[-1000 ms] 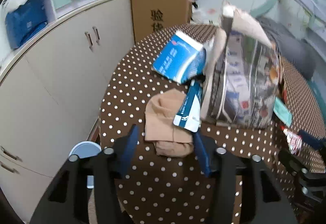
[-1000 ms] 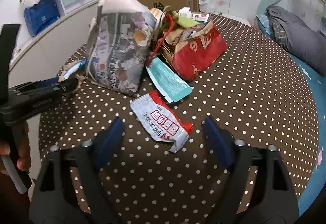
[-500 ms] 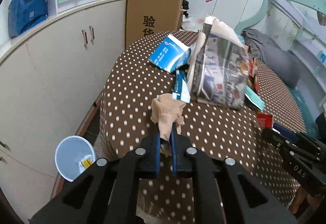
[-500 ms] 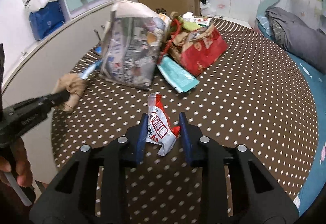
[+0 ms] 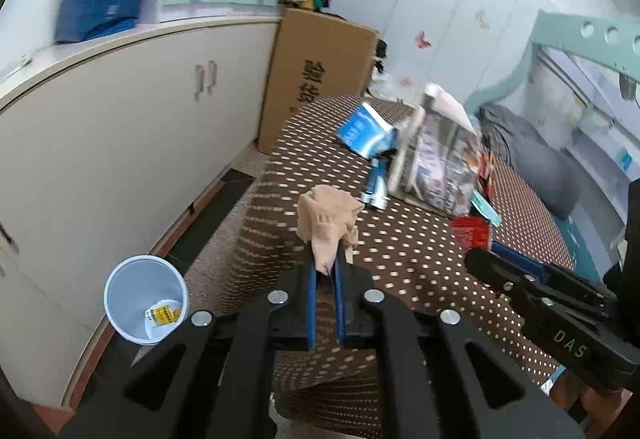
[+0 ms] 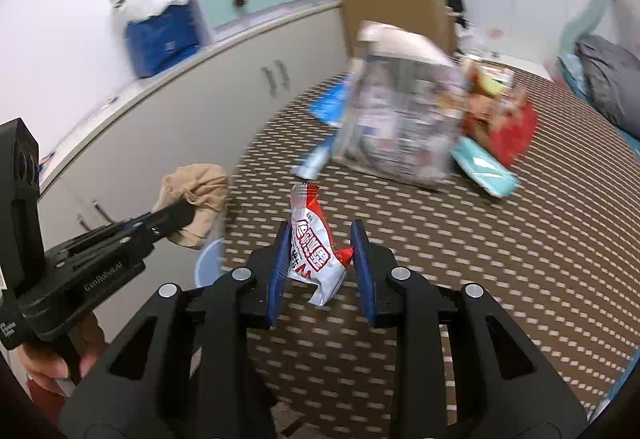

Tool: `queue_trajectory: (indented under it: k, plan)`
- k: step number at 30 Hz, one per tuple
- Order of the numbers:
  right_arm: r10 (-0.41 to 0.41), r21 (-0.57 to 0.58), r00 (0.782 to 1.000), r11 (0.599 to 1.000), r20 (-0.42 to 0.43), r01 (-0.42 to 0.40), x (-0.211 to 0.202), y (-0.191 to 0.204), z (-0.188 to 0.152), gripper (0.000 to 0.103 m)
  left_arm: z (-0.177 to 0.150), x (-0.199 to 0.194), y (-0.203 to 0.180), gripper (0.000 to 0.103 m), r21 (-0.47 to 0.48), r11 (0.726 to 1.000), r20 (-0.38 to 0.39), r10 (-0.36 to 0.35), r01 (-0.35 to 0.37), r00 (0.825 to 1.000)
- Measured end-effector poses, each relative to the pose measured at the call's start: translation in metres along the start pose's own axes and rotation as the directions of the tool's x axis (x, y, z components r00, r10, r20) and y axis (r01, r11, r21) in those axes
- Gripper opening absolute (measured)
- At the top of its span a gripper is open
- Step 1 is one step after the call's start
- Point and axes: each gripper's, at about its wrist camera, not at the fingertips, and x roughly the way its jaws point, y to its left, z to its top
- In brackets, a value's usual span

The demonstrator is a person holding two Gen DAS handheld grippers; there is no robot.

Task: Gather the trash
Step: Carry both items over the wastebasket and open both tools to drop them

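Note:
My left gripper (image 5: 324, 267) is shut on a beige stocking (image 5: 326, 219) and holds it in the air above the left edge of the dotted brown table (image 5: 400, 259). It also shows in the right wrist view (image 6: 196, 187). My right gripper (image 6: 320, 239) is shut on a red and white snack wrapper (image 6: 314, 247), lifted off the table. A white trash bin (image 5: 146, 303) with a yellow scrap inside stands on the floor, below and left of the left gripper.
On the table lie a newspaper bag (image 5: 436, 159), a blue packet (image 5: 362, 129), a teal packet (image 6: 486, 169) and a red bag (image 6: 508, 123). White cabinets (image 5: 120, 127) run along the left. A cardboard box (image 5: 316, 71) stands behind the table.
Both grippers closed on their items, lifted them and drew back to the left. The stocking now hangs past the table's edge, nearer the bin. The wrapper is off the table.

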Motion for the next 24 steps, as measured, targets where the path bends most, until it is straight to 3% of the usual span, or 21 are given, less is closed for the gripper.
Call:
queue_trajectory:
  k: [6, 11, 15, 20, 22, 23, 24]
  plan:
    - [0.14, -0.076, 0.99, 0.987, -0.013, -0.141, 0.024, 0.064, 0.005, 0.03, -0.009, -0.024, 0.05, 0.007, -0.053, 0.996, 0.012, 0.068, -0.067, 0.998]
    - [0.232, -0.134, 0.972, 0.962, -0.048, -0.236, 0.062, 0.124, 0.006, 0.03, -0.015, -0.028, 0.105, 0.007, -0.117, 0.978, -0.022, 0.17, -0.171, 0.985]
    - [0.267, -0.167, 0.96, 0.946, -0.082, -0.277, 0.098, 0.161, 0.004, 0.03, -0.019, -0.018, 0.155, 0.007, -0.17, 0.946, -0.076, 0.268, -0.277, 0.96]
    - [0.264, -0.199, 0.961, 0.941, -0.08, -0.275, 0.136, 0.189, 0.005, 0.03, -0.008, 0.006, 0.203, 0.007, -0.195, 0.917, -0.131, 0.328, -0.348, 0.936]
    - [0.258, -0.204, 0.963, 0.942, -0.072, -0.268, 0.15, 0.195, 0.006, 0.03, 0.003, 0.016, 0.222, 0.009, -0.216, 0.909, -0.133, 0.334, -0.356, 0.933]
    - [0.253, -0.207, 0.965, 0.943, -0.07, -0.262, 0.156, 0.196, 0.008, 0.03, 0.008, 0.02, 0.23, 0.014, -0.228, 0.901, -0.135, 0.346, -0.369, 0.928]
    - [0.247, -0.21, 0.966, 0.943, -0.072, -0.257, 0.163, 0.198, 0.008, 0.03, 0.013, 0.026, 0.24, 0.035, -0.242, 0.891, -0.145, 0.358, -0.384, 0.922]
